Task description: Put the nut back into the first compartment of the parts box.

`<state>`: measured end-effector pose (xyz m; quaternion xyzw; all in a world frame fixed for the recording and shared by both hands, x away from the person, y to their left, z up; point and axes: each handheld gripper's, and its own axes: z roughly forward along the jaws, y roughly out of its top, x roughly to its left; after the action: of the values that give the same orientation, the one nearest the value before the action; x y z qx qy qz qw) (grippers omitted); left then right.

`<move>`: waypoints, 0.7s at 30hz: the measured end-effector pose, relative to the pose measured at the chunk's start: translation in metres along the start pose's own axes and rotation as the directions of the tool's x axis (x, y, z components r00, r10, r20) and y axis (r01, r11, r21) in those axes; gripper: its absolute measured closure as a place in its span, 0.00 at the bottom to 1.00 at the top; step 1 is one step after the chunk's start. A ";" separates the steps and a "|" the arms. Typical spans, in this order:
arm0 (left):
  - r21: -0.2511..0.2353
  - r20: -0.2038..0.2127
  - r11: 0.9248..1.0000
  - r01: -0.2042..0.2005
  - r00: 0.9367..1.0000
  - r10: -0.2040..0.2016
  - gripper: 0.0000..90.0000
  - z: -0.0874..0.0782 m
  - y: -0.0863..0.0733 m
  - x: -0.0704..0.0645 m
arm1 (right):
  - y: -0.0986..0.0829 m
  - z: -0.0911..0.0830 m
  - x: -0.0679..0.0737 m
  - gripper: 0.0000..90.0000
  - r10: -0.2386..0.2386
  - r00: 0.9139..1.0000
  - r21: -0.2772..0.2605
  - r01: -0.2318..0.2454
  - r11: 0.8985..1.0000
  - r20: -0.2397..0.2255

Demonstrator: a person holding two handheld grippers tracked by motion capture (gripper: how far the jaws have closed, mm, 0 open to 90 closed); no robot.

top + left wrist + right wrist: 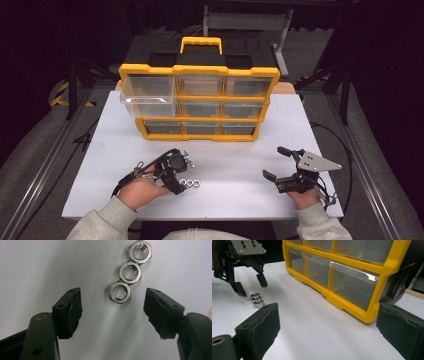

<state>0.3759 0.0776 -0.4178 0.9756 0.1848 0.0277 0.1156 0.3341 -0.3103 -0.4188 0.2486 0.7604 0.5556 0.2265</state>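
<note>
Between left gripper point(113, 308) fingers point(72, 307): unmarked nuts point(130, 271).

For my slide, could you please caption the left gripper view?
Open left hand-held gripper poised over three touching steel hex nuts on a white table.

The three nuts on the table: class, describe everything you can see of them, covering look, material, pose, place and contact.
The three nuts are hexagonal, shiny silver and look like steel, each with a round bore; thread shows in the farthest one. They lie flat on the white table in a short row, each touching its neighbour. They sit near the table's front edge, in front of the yellow drawer organiser. The left gripper hangs over them, jaws open, the nearest nut just ahead of the gap. Nothing grips them.
</note>
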 end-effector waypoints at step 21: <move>0.019 0.010 0.998 -0.064 0.998 0.064 0.77 0.007 0.002 -0.008 | 0.001 -0.001 0.001 0.08 0.000 1.000 -0.012 0.000 1.000 -0.016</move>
<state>0.3702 0.0711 -0.4244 0.9822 0.1530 0.0251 0.1060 0.3330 -0.3105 -0.4180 0.2429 0.7589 0.5620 0.2218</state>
